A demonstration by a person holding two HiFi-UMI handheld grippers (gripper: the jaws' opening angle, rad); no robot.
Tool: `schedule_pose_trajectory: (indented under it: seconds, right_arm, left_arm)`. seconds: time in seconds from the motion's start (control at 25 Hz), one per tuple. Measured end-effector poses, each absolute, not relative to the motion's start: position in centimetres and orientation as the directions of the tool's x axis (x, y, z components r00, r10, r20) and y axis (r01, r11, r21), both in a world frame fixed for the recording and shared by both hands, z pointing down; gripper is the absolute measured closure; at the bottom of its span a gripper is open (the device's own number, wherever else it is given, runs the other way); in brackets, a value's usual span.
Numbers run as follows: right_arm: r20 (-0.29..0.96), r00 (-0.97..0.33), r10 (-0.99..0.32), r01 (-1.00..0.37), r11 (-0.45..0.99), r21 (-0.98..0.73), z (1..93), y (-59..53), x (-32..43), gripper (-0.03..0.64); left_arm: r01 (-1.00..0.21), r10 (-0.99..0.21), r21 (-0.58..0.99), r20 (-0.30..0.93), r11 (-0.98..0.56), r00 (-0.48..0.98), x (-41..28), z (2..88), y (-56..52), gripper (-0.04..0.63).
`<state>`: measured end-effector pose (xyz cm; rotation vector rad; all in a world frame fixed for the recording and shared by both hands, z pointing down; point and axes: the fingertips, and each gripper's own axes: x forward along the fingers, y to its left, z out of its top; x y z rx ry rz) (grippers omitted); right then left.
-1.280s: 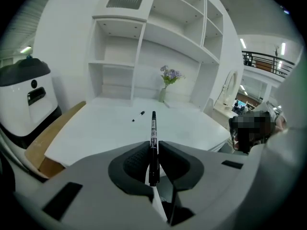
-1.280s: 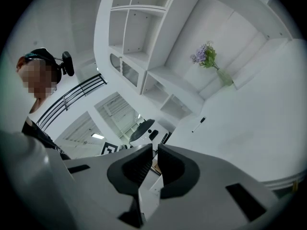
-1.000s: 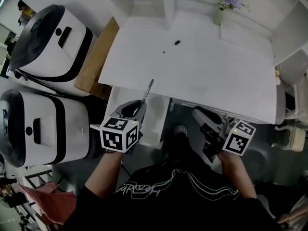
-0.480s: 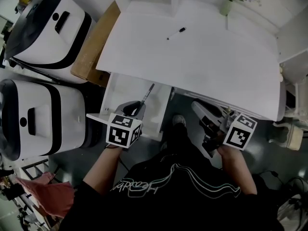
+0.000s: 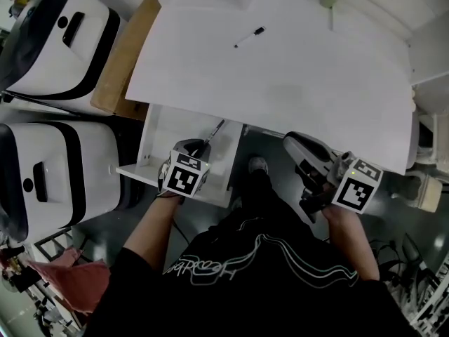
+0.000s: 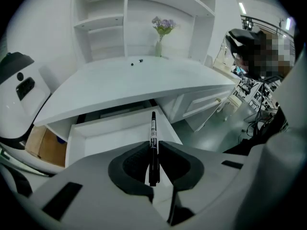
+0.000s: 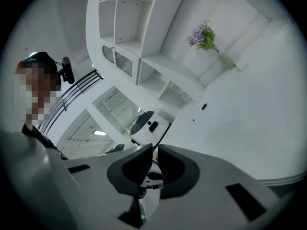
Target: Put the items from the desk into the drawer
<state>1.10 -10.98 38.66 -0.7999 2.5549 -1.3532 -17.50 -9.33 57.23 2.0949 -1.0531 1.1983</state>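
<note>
Left gripper point(image 6: 153, 146) pinches a slim black marker pen point(image 6: 153, 126) right above the open white drawer point(image 6: 105, 133), pen axis along the drawer's depth.

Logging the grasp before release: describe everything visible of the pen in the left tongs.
The pen is slim and black, with a pale printed label on its barrel, and looks like plastic. The left tongs are shut on its rear half, so it points straight forward out of them. Its free end hangs over the open white drawer; no other contact shows.
</note>
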Motion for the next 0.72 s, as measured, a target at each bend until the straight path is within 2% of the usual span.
schedule_pose_trajectory:
  seconds: [0.56, 0.72]
  right_arm:
    - [0.154, -0.825, -0.544, -0.420, 0.407, -0.811, 40.4, -14.2, 5.3, 0.555]
    - [0.145, -0.823, -0.549, -0.415, 0.406, -0.814, 40.4, -14.5, 5.3, 0.555]
  left_arm:
    - [-0.809, -0.218, 0.102, 0.937, -0.578, 0.274, -17.0, 66.4, -11.0, 0.523]
    - [-0.802, -0.199, 0.137, 0.932, -0.581, 0.303, -16.7, 66.0, -11.2, 0.434]
